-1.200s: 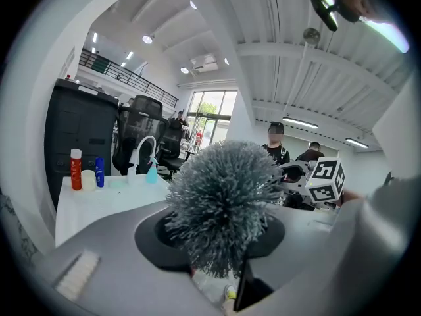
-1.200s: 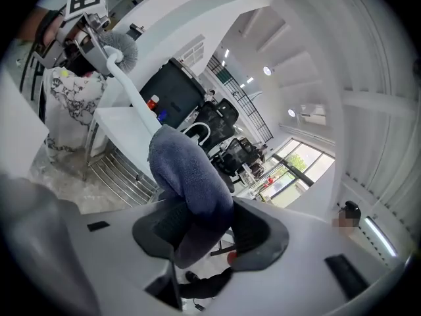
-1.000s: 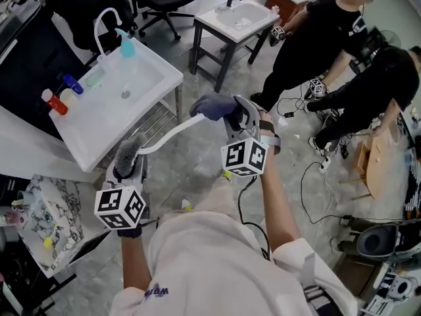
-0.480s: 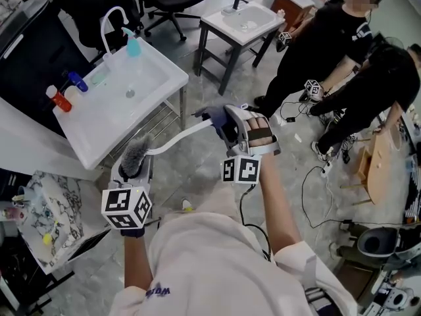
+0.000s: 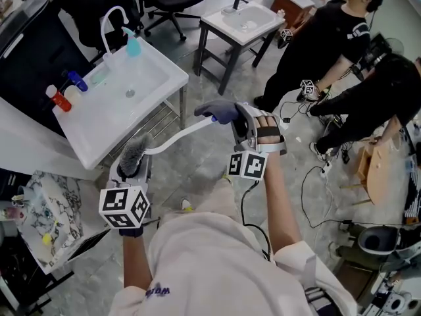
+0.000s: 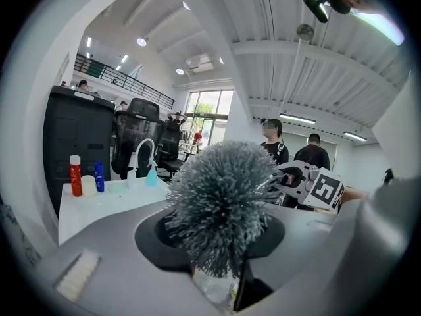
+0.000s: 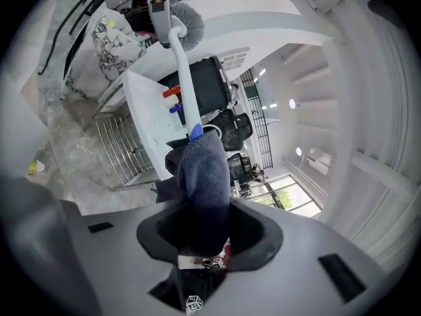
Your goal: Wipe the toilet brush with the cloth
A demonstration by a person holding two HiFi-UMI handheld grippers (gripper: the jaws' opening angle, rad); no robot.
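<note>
Right hand-held gripper [image 5: 231,116] is pinching the dark blue cloth [image 7: 204,176] around the far end of the toilet brush [image 5: 177,135] handle, just below its blue tip [image 7: 195,133]. Its jaws have just been closing, and the cloth is filling the gap between them. The left hand-held gripper [image 5: 129,168] is clamping the brush at the other end, so the grey bristle head [image 6: 220,203] is sticking up out of its jaws. The whole brush is hanging in the air in front of the person, beside the white sink [image 5: 172,78] and touching nothing else.

The wiping step seems to be under way on the handle, with the cloth sitting at the end of a stroke. The next move probably calls for drawing the cloth back along the curved white shaft toward the bristles. The grip needs to be snug enough to rub yet loose enough to slide, while the left side is keeping the brush steady.

Compared with half a second ago, the right gripper is rolled back — its marker cube is facing the head camera more squarely again — and the cloth is sitting slightly higher. It is bunched over the handle end, much as it was a second ago. The left gripper and the bristle head are sitting where they were.
</note>
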